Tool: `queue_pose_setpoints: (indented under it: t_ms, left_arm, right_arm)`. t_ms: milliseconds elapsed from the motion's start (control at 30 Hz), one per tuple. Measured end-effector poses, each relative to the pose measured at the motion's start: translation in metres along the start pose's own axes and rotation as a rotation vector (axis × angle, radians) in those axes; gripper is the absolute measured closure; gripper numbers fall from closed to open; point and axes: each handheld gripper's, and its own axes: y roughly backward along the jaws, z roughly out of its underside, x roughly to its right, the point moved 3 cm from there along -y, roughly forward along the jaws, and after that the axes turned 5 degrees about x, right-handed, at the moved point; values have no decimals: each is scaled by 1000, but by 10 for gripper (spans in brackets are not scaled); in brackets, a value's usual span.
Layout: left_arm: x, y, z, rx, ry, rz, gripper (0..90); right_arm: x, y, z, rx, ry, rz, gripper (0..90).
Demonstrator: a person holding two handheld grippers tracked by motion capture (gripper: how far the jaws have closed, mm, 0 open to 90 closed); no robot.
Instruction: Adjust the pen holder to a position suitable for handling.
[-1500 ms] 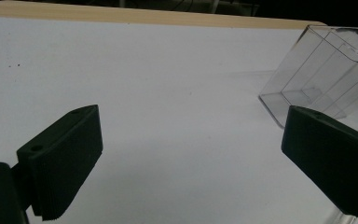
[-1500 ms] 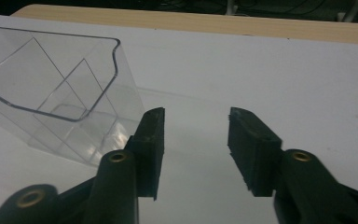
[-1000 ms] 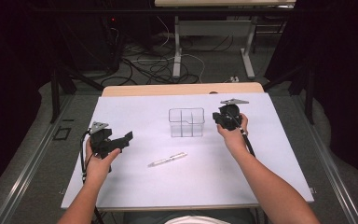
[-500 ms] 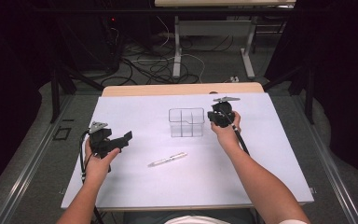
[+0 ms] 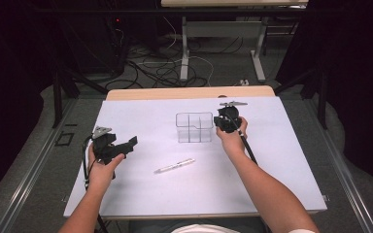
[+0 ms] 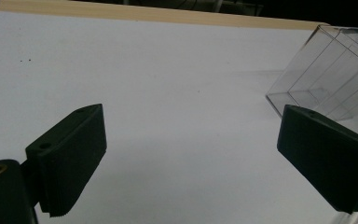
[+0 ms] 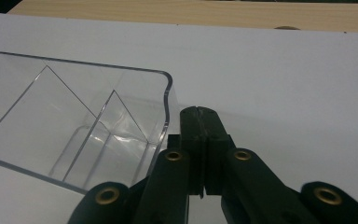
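High view takes in the whole tabletop (image 5: 281,160), a pale sheet over a wooden board whose far edge shows as a tan strip, with dark floor, cables and table legs beyond it. Next in size come the person's two forearms, entering from the bottom edge, one toward each side of the sheet. Near the middle, slightly toward the far edge, stands the clear plastic organizer (image 5: 194,127), an open-topped box split by thin inner walls into compartments; it looks empty. The right gripper (image 5: 223,122) sits just beside the organizer's right wall, held in the right hand with its cable trailing back along the forearm. In the right gripper view its jaws are pressed flat against each other with nothing between them, their tips near the organizer's rounded corner (image 7: 165,100); whether they touch the wall I cannot tell. The left gripper (image 5: 128,144) is held low over the near left part of the sheet, well apart from the organizer, pointing toward the middle. In the left gripper view its jaws stand wide apart over bare white surface, gripping nothing, and the organizer (image 6: 328,70) shows at the upper right beyond them. Smallest is the white pen (image 5: 175,165), lying slantwise on the sheet between the two hands, nearer the person than the organizer and touched by neither gripper.
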Motion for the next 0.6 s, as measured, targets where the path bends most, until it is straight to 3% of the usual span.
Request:
queue_pose_setpoints:
  t_ms: [400,600]
  left_arm:
    - [-1,0,0,-4,0,-1,82]
    - [-1,-1,0,5,2,-4,82]
  right_arm:
    - [-8,-1,1,1,-1,27,900]
    - [-9,-1,2,3,-32,36,900]
